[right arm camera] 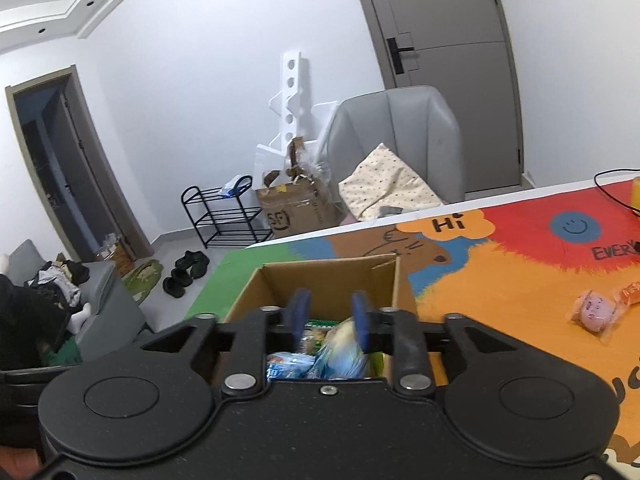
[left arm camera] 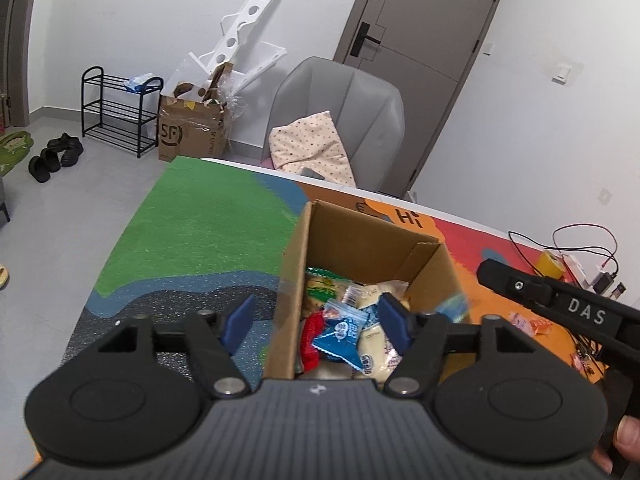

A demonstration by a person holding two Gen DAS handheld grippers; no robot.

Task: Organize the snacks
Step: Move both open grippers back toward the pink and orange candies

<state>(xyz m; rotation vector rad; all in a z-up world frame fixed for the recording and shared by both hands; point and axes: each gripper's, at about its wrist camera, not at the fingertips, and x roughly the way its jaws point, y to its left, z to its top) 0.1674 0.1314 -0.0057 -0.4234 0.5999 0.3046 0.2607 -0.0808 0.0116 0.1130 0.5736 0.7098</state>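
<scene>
Both grippers over the box (left arm camera: 362, 240), fingers spread, pinching nothing. Clear your right gripper (right arm camera: 328, 318) from the rim, then fetch the pink snack (right arm camera: 595, 308) off the counter (right arm camera: 500, 280).

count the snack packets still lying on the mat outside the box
2. A pink packet and an orange packet lie side by side on the orange part of the mat, right of the cardboard box. More could lie outside both views.
</scene>
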